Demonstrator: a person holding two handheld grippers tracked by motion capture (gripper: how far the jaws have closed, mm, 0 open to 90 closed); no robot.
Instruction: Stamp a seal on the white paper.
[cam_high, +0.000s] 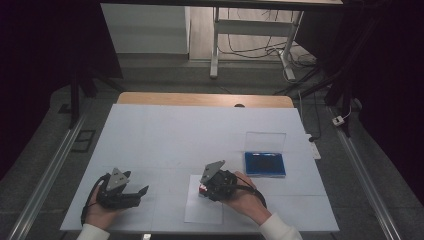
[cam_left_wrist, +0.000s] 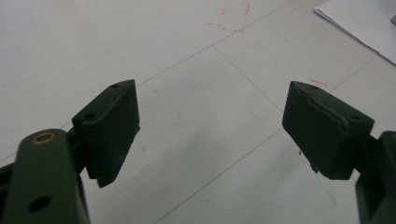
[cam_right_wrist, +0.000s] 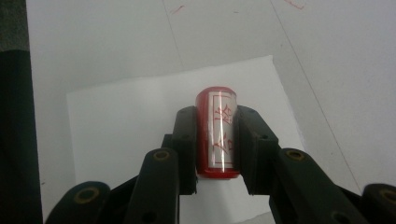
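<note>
Black fingers (cam_right_wrist: 187, 140) clamp a red stamp (cam_right_wrist: 217, 133) bearing red characters

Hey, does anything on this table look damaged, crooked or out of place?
Minor wear only: the left tongs have a pad with a cracked, peeling edge, and faint red marks smudge the table. The stamp sits straight in the right tongs.

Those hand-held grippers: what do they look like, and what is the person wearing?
Both the left gripper and right gripper are black, each topped by a grey three-cornered plate, with a dark cable looping back. Their jaws are blocky black pads on arms with brass-ringed pivots. The person wears white sleeves.
</note>
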